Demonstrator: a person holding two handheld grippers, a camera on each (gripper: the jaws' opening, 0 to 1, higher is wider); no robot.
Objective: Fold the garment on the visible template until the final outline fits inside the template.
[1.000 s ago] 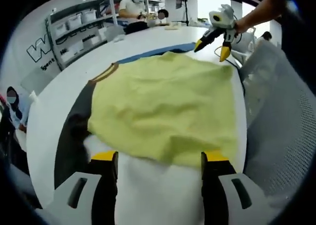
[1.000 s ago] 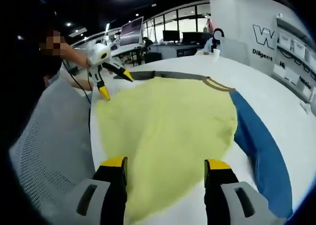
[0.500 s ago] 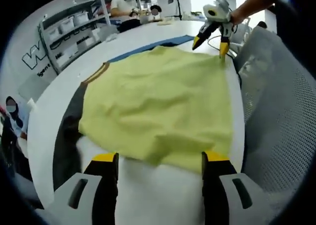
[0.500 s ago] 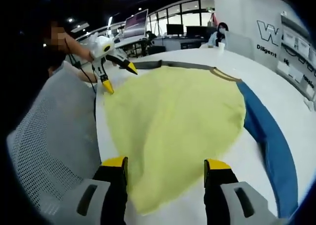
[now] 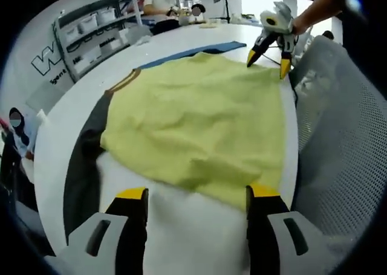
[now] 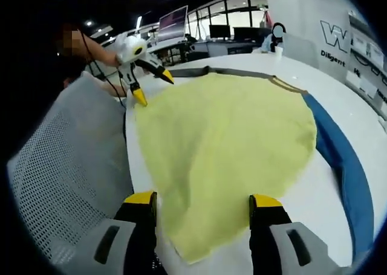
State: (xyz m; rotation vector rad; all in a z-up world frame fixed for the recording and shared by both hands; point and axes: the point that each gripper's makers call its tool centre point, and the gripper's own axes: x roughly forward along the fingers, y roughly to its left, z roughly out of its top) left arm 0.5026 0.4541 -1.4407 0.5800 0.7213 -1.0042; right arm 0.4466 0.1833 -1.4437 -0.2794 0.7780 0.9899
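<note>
We see the garment (image 5: 199,130) spread on the table (image 5: 66,124), overlapping the template (image 6: 344,166); a mesh chair (image 5: 344,154) stands beside the table's edge.

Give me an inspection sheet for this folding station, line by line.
Surface: white table, round-edged.
Job's things: yellow garment spread flat, wrinkled; blue strip and dark strip show past its edges.
Clutter: nothing seen on the table near the garment.
Grippers: left gripper and right gripper open, holding nothing, each at a garment corner.
Cables: dark cable by the left gripper.
Surroundings: mesh chair, shelving, monitors.
</note>
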